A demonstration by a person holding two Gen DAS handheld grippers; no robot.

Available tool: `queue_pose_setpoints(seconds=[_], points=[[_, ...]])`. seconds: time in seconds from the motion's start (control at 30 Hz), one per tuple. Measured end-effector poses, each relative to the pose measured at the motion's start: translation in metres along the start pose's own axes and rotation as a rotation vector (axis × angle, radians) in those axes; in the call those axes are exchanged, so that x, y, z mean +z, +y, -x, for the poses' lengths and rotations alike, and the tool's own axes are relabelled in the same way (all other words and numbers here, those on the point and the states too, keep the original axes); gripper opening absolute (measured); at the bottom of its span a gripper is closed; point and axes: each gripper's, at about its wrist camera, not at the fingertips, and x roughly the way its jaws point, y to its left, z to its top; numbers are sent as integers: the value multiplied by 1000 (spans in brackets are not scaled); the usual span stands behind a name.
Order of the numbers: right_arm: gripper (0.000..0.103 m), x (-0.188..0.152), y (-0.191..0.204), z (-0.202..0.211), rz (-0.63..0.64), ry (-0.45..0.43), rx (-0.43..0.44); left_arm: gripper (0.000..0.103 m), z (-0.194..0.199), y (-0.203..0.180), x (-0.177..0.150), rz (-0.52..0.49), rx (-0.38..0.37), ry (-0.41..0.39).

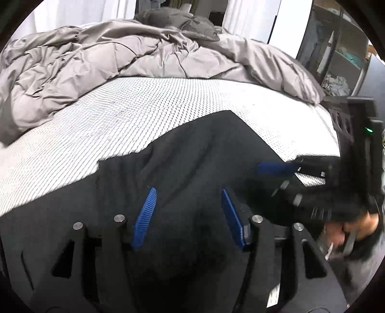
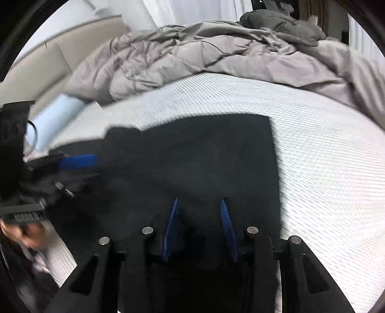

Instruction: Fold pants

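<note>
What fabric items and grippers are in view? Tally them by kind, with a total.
Black pants, lying on the white textured mattress: 1
Crumpled grey comforter: 1
Dark grey pillow: 1
Black grippers with blue pads, left and right: 2
Total: 5

Item count, both wrist views

I count one pair of black pants (image 1: 192, 154), one white mattress (image 1: 120, 115), one grey duvet (image 1: 96, 60), one darker grey pillow (image 1: 175, 20), two grippers, left gripper (image 1: 189, 190) and right gripper (image 2: 199, 199), each with two blue pads, and one pale blue roll (image 2: 57, 113).
</note>
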Motion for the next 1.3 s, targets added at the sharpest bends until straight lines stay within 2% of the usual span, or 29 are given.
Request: queue_pose_setpoints(seconds=[0.07, 0.1, 0.13, 0.17, 0.23, 0.3, 0.33, 0.4, 0.47, 0.57, 0.63, 0.7, 0.73, 0.83, 0.87, 0.9, 0.97, 1.03, 1.07, 1.13, 1.17, 1.2, 1.27, 1.3], points=[[37, 11, 11, -26, -11, 26, 44, 51, -30, 10, 3, 8, 48, 84], [37, 17, 16, -40, -16, 53, 58, 44, -37, 17, 1, 28, 48, 101], [36, 17, 18, -49, -7, 85, 40, 40, -39, 27, -3, 59, 15, 95], [35, 16, 17, -56, 23, 106, -32, 39, -34, 34, -5, 79, -21, 82], [35, 14, 10, -53, 86, 96, -162, 39, -26, 40, -7, 87, -43, 79], [35, 15, -2, -45, 75, 97, -258, 41, -15, 38, -11, 74, -5, 84], [35, 16, -9, -41, 52, 98, -277, 41, -10, 36, -10, 72, 28, 83], [35, 21, -17, -31, -14, 71, -227, 42, 0, 32, -1, 73, 13, 30], [35, 36, -8, -28, -45, 22, -125, 51, -2, 31, 13, 93, 8, -18], [38, 54, 12, -45, -47, -17, 19, 52, -35, 37, 17, 129, 41, 40], [38, 59, 19, -68, -45, 16, 42, 42, -45, 43, 13, 143, 56, 53], [35, 56, 22, -92, -4, 80, -67, 40, -38, 49, 10, 139, 43, 47], [36, 56, 22, -91, 20, 76, -111, 40, -35, 49, 8, 125, 55, 46], [37, 55, 21, -77, 143, 58, -424, 42, -14, 51, -5, 91, 161, 51], [37, 53, 18, -71, 151, 51, -450, 42, -3, 52, -10, 101, 174, 45], [37, 54, 14, -68, 142, 40, -431, 42, 12, 50, -18, 118, 135, 17], [37, 47, 13, -46, 91, 7, -314, 47, 30, 42, -28, 139, 72, -32], [38, 35, 24, -25, 74, -33, -176, 59, 38, 24, -42, 120, 20, -47], [39, 26, 33, -15, 80, -41, -94, 59, 35, 13, -49, 93, 11, -26], [41, 14, 53, -14, 120, -15, 10, 60, 20, 1, -60, 61, 58, 49], [41, 6, 63, -21, 161, 22, 18, 59, 17, 1, -65, 70, 73, 69], [41, -1, 69, -30, 200, 57, -20, 59, 24, 3, -72, 96, 61, 70], [45, -17, 68, -40, 254, 96, -180, 59, 49, 3, -83, 118, 58, 54], [52, -21, 63, -35, 255, 84, -226, 60, 64, 4, -90, 126, 72, 29]])
